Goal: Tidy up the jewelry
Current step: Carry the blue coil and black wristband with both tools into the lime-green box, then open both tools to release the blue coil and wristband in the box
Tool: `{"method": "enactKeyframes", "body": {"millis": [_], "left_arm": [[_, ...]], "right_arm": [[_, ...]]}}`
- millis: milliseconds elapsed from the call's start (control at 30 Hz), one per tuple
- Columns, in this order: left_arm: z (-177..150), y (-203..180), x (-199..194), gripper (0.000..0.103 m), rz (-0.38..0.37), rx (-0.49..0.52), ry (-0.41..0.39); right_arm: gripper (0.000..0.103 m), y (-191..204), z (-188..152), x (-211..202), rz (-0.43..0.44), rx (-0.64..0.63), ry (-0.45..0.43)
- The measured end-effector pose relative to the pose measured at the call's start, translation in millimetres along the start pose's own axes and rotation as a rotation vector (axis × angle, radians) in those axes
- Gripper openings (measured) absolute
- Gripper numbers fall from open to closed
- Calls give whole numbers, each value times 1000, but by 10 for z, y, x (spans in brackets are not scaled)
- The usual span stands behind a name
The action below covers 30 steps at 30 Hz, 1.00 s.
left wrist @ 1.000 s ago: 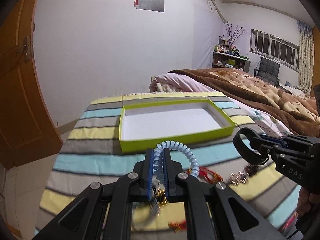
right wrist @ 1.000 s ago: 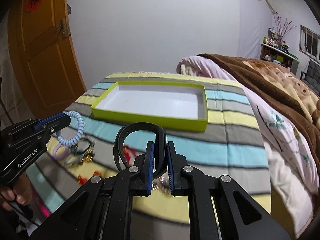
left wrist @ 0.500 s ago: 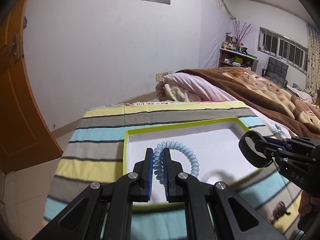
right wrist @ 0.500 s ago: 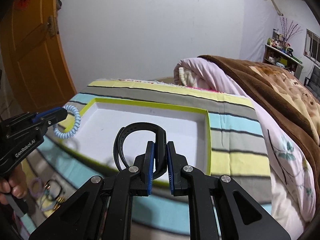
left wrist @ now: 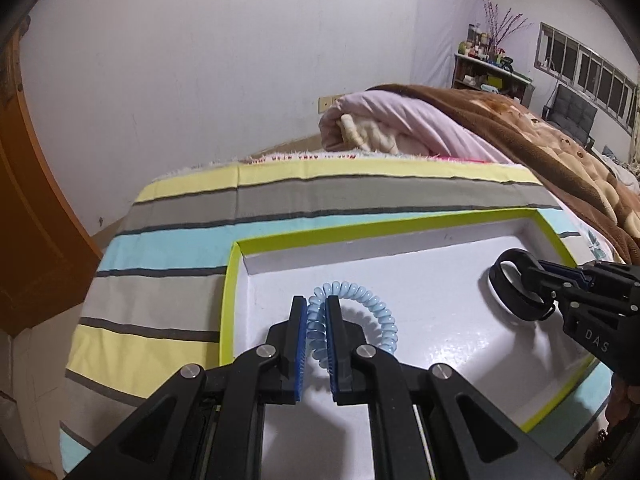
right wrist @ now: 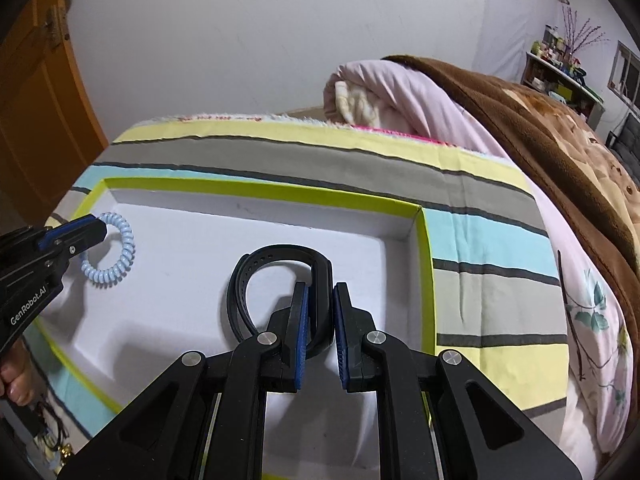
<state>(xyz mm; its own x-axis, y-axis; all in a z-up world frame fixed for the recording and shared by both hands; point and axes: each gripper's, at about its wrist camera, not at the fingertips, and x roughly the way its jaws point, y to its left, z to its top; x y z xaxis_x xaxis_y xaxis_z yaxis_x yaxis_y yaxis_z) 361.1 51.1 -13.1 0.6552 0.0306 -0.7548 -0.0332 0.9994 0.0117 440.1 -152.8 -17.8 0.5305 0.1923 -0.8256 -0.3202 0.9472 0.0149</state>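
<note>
Inside the tray's green rim [left wrist: 226, 296], left hand-held gripper [left wrist: 316, 312] clamping coil bracelet [left wrist: 376, 312], right hand-held gripper [right wrist: 320, 300] clamping black strap [right wrist: 276, 256].

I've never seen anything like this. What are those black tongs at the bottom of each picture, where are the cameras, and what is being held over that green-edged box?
There is no robot here: a person holds a two-finger gripping tool in each hand, and each tool carries a wide-angle camera looking forward along its fingers. That is why black tongs fill the bottom of both pictures.

One picture looks out from the left gripper, which is shut on a pale blue spiral bracelet. The other looks out from the right gripper, which is shut on a black wristband. Each tool also shows at the side of the other's picture.

Both hold their pieces over a shallow white tray with a lime-green rim. The tray lies on a striped cloth spread on a bed, beside a brown blanket. Nothing else is visible in the tray.
</note>
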Motion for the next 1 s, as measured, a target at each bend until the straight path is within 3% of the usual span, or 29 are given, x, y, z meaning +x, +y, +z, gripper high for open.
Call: {"method": "enactKeyframes", "body": {"millis": [200, 333, 500, 733, 1000], "left_arm": [[-20, -7, 131, 9, -22, -6, 29], [-28, 30, 123, 9, -36, -25, 30], [-48, 80, -6, 9, -73, -52, 5], [-167, 66, -431, 9, -96, -34, -52], [-540, -65, -1257, 9, -110, 5, -171]], "right_arm": [[14, 8, -7, 35, -2, -5, 20], [30, 12, -4, 14, 16, -3, 13], [32, 15, -38, -122, 28, 12, -17], [32, 93, -211, -497, 41, -1, -71], [32, 194, -581, -1169, 77, -2, -185]]}}
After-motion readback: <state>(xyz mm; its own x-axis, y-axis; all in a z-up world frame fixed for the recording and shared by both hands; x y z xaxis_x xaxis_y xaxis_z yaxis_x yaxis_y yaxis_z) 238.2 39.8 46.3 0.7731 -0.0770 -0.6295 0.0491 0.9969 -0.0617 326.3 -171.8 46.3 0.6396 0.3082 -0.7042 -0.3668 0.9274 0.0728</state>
